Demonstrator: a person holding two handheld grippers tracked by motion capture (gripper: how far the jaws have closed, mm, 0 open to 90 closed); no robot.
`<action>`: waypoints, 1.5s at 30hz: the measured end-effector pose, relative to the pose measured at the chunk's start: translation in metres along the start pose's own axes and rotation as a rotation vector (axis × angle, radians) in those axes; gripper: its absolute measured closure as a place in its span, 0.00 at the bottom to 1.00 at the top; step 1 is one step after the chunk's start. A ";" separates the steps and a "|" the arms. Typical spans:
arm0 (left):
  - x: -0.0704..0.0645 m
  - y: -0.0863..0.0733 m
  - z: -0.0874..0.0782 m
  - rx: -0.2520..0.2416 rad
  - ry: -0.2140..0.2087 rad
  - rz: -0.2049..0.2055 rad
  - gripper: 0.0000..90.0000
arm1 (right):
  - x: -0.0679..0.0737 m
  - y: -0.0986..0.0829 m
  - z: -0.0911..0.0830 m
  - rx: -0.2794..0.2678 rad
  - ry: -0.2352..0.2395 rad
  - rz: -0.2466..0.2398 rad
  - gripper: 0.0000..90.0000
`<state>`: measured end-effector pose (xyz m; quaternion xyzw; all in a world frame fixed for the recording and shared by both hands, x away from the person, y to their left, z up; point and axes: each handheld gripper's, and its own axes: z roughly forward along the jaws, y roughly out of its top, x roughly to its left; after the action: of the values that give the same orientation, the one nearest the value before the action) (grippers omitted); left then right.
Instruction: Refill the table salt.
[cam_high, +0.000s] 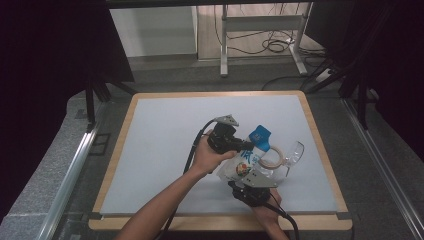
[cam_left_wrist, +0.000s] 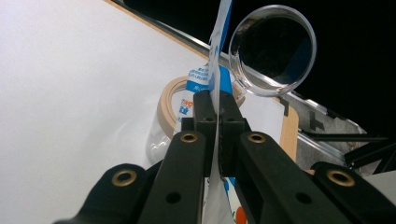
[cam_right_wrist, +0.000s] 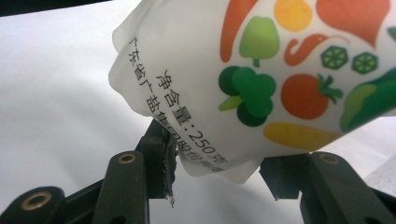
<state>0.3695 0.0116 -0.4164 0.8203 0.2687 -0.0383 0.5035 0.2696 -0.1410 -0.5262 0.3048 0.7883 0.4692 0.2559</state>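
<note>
Your left gripper has its fingers clamped tight on the thin edge of the pouch, the white bag with the blue top and printed vegetables. In the high view the pouch sits just right of centre, low in the frame, held up off the bench between your two hands.

Your right gripper is spread open. In the right gripper view the pouch's bottom corner hangs between the two fingers, touching or nearly touching the left one, well short of the right one. So only the left gripper is really carrying the bag.

In the left gripper view a clear plastic cup lies on its side in the upper right, mouth toward the camera, with a roll of tape flat on the bench just behind the pouch.

Risks from here:
- The left hold is on a slim sealed edge. A sharp tug or twist would probably let it slip through.
- If you close the right fingers now, they may catch only the corner tip, and the film could crumple out of the grasp.
- The pouch hangs close over the cup and the tape. Swinging it toward the right of the high view would likely roll the cup toward the bench's edge.
</note>
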 end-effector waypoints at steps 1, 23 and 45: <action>0.000 0.001 0.001 0.001 -0.004 -0.003 1.00 | 0.000 0.000 0.000 -0.001 -0.002 0.003 0.58; 0.004 0.009 0.005 0.039 -0.015 0.005 1.00 | -0.002 0.003 0.000 0.002 -0.009 0.027 0.58; 0.003 0.022 0.011 0.102 -0.020 0.028 1.00 | 0.000 0.008 -0.004 -0.003 -0.040 0.058 0.58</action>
<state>0.3854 -0.0045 -0.4051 0.8483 0.2497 -0.0531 0.4640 0.2688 -0.1398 -0.5174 0.3362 0.7733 0.4714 0.2583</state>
